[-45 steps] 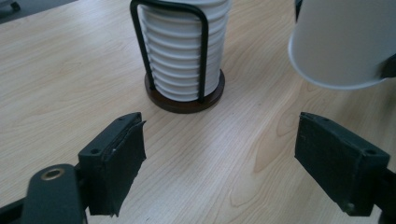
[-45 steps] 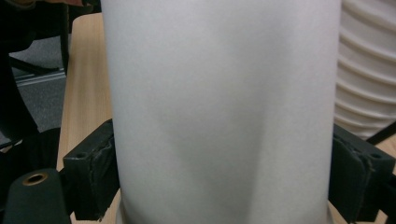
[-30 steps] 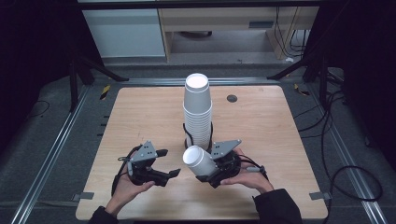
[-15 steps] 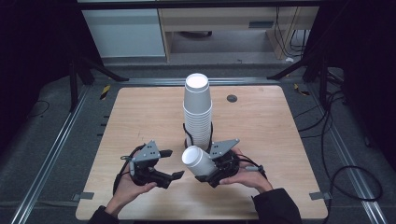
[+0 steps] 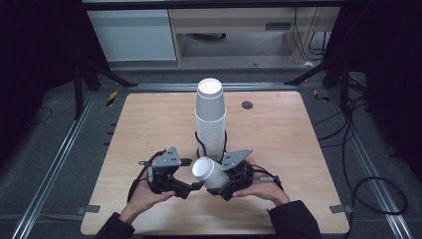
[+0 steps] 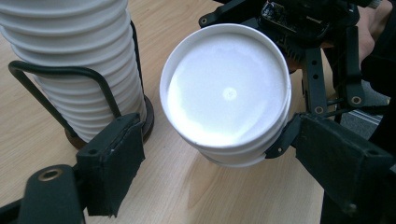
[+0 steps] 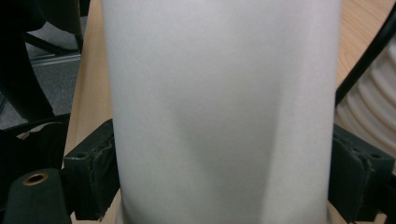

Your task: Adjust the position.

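**One cup off the stack, handover under way**

The right tool (image 5: 215, 185) clamps a paper cup (image 5: 209, 172) on its side at 6 o'clock from the cup stack (image 5: 211, 119). The left tool (image 6: 205, 163), jaws just widening, straddles its rim without pressing. Placing remains.

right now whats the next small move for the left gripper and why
Probably ease the left gripper forward so its open jaws straddle the rim of the cup. The right gripper clamps that cup's body, bottom toward the left one; only one left pad is near the rim.
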